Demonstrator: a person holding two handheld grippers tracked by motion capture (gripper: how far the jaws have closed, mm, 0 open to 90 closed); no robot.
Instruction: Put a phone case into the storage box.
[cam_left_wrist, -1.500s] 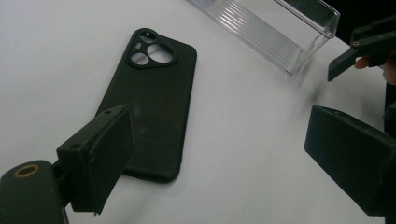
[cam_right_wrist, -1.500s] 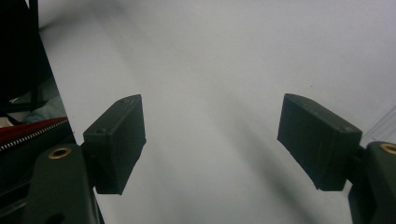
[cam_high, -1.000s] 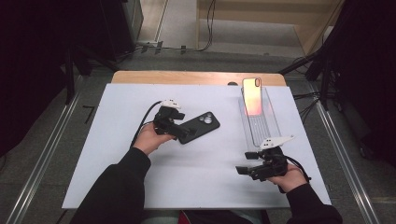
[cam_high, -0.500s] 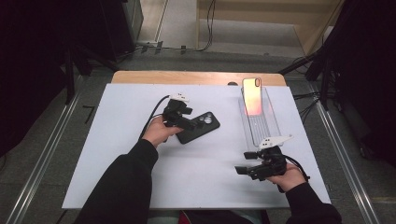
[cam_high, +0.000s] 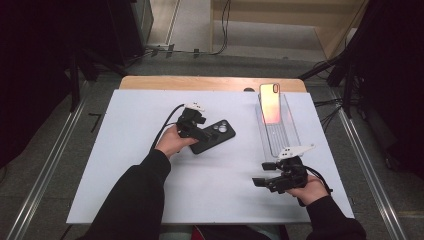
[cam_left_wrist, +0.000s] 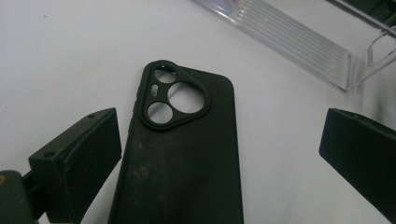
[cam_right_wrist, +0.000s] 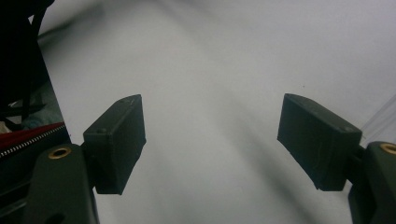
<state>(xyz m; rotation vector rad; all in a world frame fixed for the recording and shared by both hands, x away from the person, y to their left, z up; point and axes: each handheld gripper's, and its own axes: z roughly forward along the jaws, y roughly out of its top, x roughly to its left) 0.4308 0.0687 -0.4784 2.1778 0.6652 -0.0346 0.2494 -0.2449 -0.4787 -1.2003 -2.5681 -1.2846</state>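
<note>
So here's my left gripper (cam_high: 197, 131), middle-left of the high view, sitting right over the near end of the black phone case (cam_high: 214, 136). The jaws have just been opening and now stand wide apart. In the left gripper view the case (cam_left_wrist: 182, 154) lies flat on the white table (cam_left_wrist: 60, 56) between them, camera cutout pointing up the frame, and neither pad presses on it. The left pad is just beside the case's edge; I can't tell if it touches. The right pad is well clear.

Upper right in that same view there's the corner of the clear plastic tray (cam_left_wrist: 299, 42). In the high view that tray (cam_high: 280, 132) runs along the right side of the table, with a phone (cam_high: 270, 103) propped up at its far end, glowing orange-pink.

My right gripper (cam_high: 272, 180) sits at the lower right of the high view, near the tray's close end, pointing left. Its jaws are apart too, nothing between them, just bare table (cam_right_wrist: 210, 84) in the right gripper view.
</note>
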